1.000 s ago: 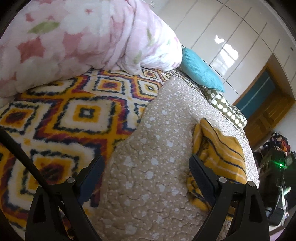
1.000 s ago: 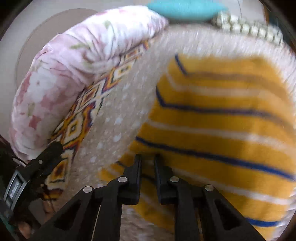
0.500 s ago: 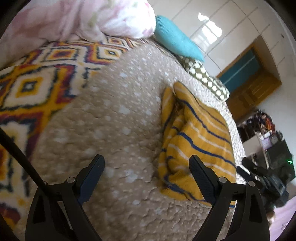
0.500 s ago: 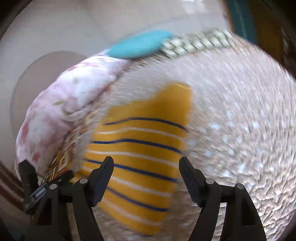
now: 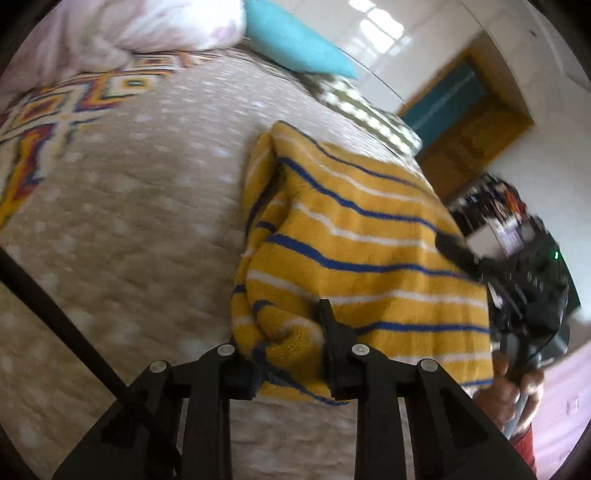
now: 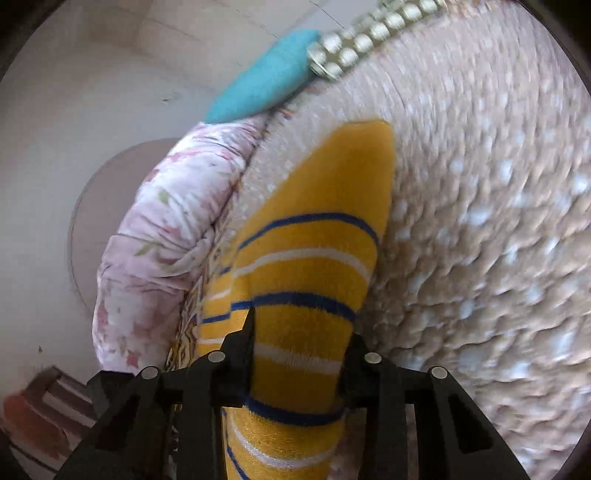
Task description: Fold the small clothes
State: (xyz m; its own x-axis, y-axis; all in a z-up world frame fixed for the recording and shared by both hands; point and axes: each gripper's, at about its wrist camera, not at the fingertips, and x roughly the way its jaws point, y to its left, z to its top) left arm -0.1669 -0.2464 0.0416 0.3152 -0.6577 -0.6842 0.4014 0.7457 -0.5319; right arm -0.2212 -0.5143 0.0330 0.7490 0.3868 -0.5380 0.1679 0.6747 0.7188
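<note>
A yellow knit garment [image 5: 354, 236] with blue and white stripes lies folded on the beige dotted quilt [image 5: 129, 206]. My left gripper [image 5: 284, 354] is closed down on the garment's near left edge, with bunched fabric between its fingers. In the right wrist view the same garment [image 6: 314, 236] runs away from me, and my right gripper [image 6: 299, 350] has closed in on its near end, with fabric filling the gap between the fingers. The right gripper and the hand holding it show at the right of the left wrist view [image 5: 524, 288].
A pink floral duvet [image 5: 122, 26] and a patterned orange blanket [image 5: 48, 110] lie at the far left. A turquoise pillow [image 5: 295, 44] and a dotted pillow [image 5: 369, 114] sit at the bed's head. White wardrobe doors and a wooden door [image 5: 465, 136] stand beyond.
My left gripper moved right onto the garment and closed from wide open onto its edge. My right gripper opened, swung round, then narrowed onto the garment's end.
</note>
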